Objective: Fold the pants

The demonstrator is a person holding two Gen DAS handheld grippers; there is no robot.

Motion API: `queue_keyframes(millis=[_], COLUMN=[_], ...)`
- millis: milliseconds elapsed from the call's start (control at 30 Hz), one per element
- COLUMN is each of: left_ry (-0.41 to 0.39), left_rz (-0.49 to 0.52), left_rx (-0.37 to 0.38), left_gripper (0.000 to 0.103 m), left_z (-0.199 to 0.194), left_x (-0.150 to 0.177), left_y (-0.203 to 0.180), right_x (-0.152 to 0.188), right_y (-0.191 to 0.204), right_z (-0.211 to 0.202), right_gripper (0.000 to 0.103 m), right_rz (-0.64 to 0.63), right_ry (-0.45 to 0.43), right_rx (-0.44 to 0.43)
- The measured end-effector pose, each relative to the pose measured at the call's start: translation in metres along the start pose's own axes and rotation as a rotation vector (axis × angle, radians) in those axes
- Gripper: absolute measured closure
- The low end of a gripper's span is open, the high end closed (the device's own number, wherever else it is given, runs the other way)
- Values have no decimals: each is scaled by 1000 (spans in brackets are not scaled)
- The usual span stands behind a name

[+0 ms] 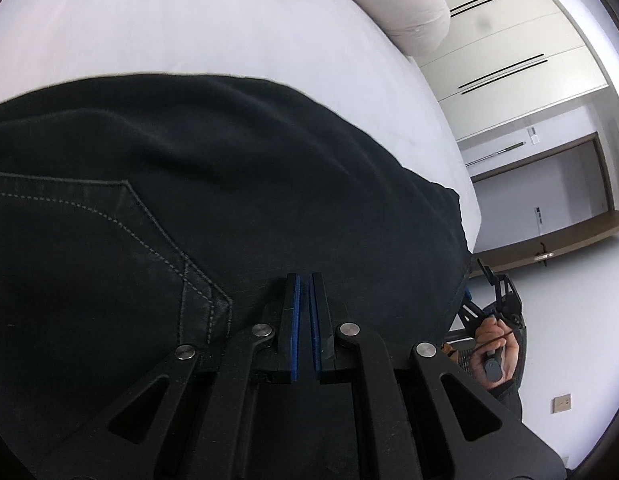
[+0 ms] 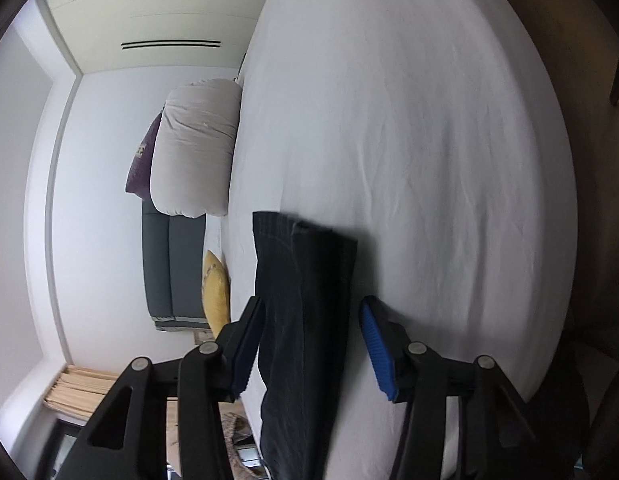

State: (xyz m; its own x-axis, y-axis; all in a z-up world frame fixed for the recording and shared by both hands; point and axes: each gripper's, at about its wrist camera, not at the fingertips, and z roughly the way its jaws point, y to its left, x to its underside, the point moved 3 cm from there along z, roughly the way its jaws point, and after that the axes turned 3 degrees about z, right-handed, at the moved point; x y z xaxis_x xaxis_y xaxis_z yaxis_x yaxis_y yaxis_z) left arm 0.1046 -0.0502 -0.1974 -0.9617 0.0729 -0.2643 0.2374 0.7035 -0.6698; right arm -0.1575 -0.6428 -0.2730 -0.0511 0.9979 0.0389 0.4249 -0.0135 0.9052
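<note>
The black pants (image 1: 237, 184) lie spread on the white bed (image 1: 181, 24), a stitched back pocket at the left. My left gripper (image 1: 305, 280) hovers right over the fabric with its blue pads nearly touching; nothing shows between them. In the right wrist view a pant leg end (image 2: 305, 280) lies on the bed (image 2: 429, 140) and runs back between my right gripper's open fingers (image 2: 309, 308), one blue pad on each side, not touching it. The right gripper and the hand holding it also show in the left wrist view (image 1: 493, 292) at the bed's edge.
A folded grey duvet (image 2: 193, 152) lies at the head of the bed, with a purple cloth (image 2: 143, 164) and a yellow cushion (image 2: 215, 292) near it. White wardrobes (image 1: 509, 40) stand beyond the bed. The bed edge (image 1: 469, 200) drops to the floor.
</note>
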Motion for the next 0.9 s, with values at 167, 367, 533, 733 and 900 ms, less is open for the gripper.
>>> queue_keyframes(millis=[167,367,533,733,900], left_ry=[7,9,6,4,1], left_rz=[-27,-22,-13,-10,-18], left_rx=[22,21,21,20,26], left_gripper=[98,98,98,98,98], left_z=[9,15,15,19,25], left_x=[4,7,8,8,9], left_y=[12,17,20,13,7], right_x=[-11,-17,-13,-10,-9], right_y=[5,1,4,5,9], right_z=[8,6,8,18,20], right_gripper=[56,64,67,90,92], right_rz=[6,11,-17,-49,-78], right_ry=[6,3,15,34,21], right_rx=[-26,-45,-38,11,33])
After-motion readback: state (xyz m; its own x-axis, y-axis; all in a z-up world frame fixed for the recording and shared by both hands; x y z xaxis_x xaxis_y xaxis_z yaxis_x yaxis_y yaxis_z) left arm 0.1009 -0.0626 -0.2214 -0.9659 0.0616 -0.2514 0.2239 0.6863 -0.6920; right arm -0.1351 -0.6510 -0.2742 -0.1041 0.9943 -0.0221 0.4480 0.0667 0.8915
